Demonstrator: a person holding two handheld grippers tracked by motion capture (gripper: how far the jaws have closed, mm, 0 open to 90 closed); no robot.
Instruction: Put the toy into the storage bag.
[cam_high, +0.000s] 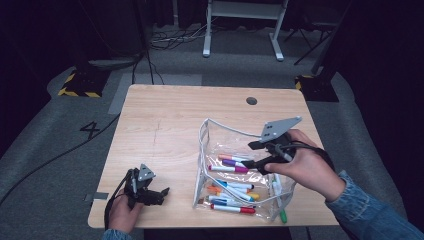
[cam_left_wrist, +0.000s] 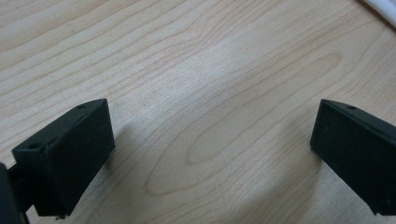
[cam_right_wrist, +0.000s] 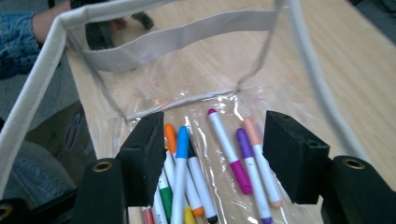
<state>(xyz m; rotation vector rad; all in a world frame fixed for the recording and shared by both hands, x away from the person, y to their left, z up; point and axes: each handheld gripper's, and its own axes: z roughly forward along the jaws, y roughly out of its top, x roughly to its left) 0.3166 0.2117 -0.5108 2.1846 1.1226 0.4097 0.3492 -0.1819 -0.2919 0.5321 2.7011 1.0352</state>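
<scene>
A clear plastic pouch with white trim stands open on the wooden table, right of centre. Several coloured markers lie inside it. My right gripper hovers over the pouch's mouth, open, with nothing between its jaws. In the right gripper view, my right gripper looks down at the markers: a magenta-capped one, a blue one and an orange one. The pouch rim arches above. My left gripper rests open at the table's near left, and in the left gripper view my left gripper has bare wood between its jaws.
A dark round cable hole sits near the table's far edge. A green marker pokes out at the pouch's near right corner. Beyond the table are cables on the floor and a white frame's legs.
</scene>
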